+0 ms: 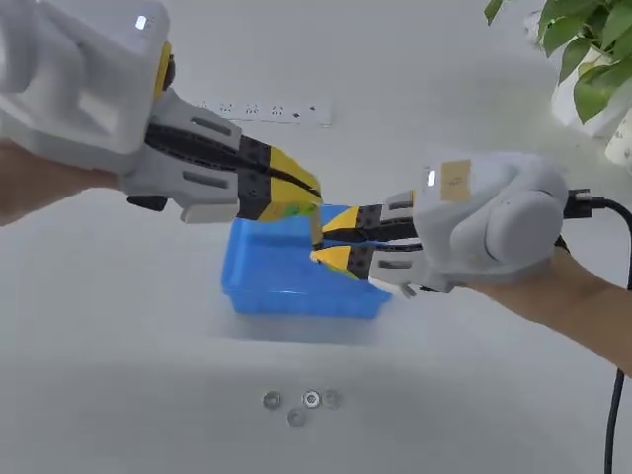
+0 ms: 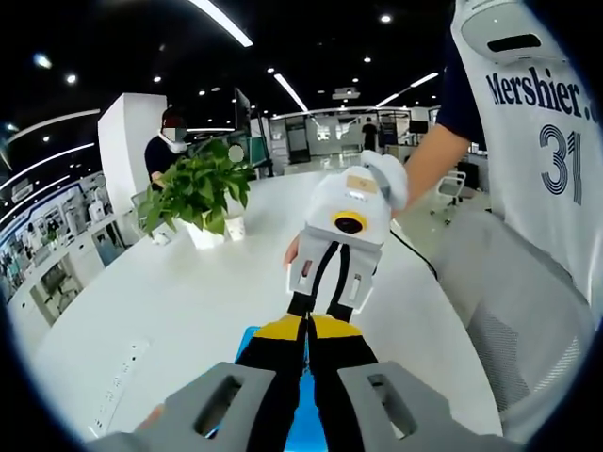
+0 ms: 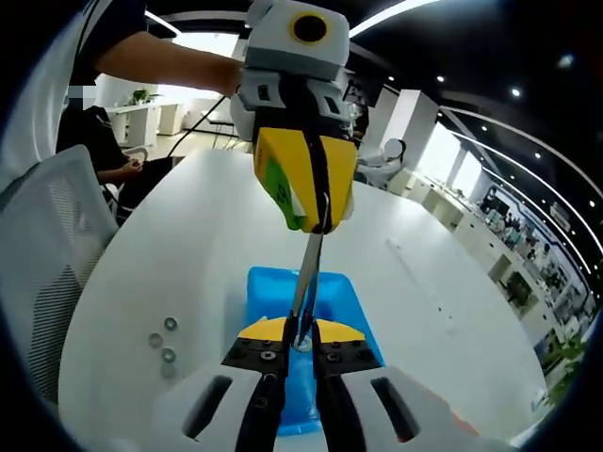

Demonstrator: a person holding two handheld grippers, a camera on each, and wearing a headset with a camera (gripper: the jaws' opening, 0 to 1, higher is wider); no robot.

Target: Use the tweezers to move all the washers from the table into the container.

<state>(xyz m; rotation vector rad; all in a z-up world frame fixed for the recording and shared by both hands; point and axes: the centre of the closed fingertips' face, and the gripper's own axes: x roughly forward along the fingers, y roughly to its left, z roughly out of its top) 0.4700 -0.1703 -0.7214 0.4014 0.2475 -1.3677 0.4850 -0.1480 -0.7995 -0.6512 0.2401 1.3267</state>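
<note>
Several small metal washers (image 1: 310,399) lie loose on the white table, nearer me than the blue container (image 1: 286,276). In the right gripper view the washers (image 3: 168,341) sit left of the container (image 3: 337,294). My left gripper (image 1: 314,197) hovers over the container's far edge, shut on thin metal tweezers (image 3: 308,271). The tweezers slant down from the left gripper (image 3: 320,224) to my right gripper (image 3: 301,335). The right gripper (image 1: 318,242) faces the left one tip to tip, its jaws closed on the tweezers' lower end. Whether a washer sits at that end I cannot tell.
A white power strip (image 1: 267,109) lies at the table's back. A potted plant (image 1: 583,49) stands at the far right corner. The right gripper's black cable (image 1: 617,395) hangs off the right side. A grey chair (image 3: 47,245) stands beside the table.
</note>
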